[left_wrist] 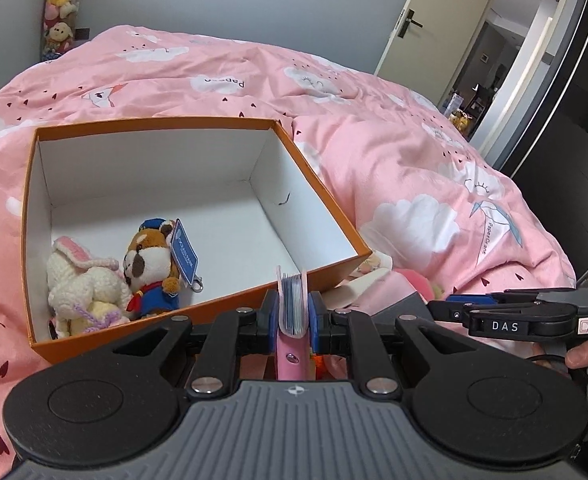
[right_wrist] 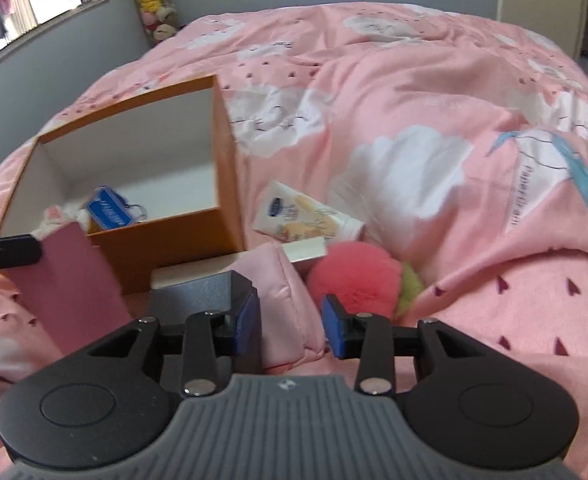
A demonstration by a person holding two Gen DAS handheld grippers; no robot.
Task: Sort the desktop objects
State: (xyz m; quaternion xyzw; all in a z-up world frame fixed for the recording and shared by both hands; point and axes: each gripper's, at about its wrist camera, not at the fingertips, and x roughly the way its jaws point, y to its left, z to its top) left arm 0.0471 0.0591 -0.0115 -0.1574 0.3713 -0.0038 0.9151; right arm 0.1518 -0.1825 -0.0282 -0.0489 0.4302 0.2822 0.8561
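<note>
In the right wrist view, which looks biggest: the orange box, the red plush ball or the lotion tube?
1. Orange box.
2. Red plush ball and lotion tube look alike; the ball lies nearer, so unsure.

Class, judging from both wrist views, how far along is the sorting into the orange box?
Done: bunny plush and dog plush lie in the orange box. In hand: left gripper clamps a pink notebook. Left: cream tube, red pompom, beside the open right gripper.

Bed covered by a rumpled pink cloud-print duvet [right_wrist: 433,92] | open orange cardboard box with white lining [right_wrist: 226,168] resting on it | beside the box: cream printed tube [right_wrist: 309,216], fluffy red pompom [right_wrist: 353,280], small pink padded pouch [right_wrist: 286,312]
</note>
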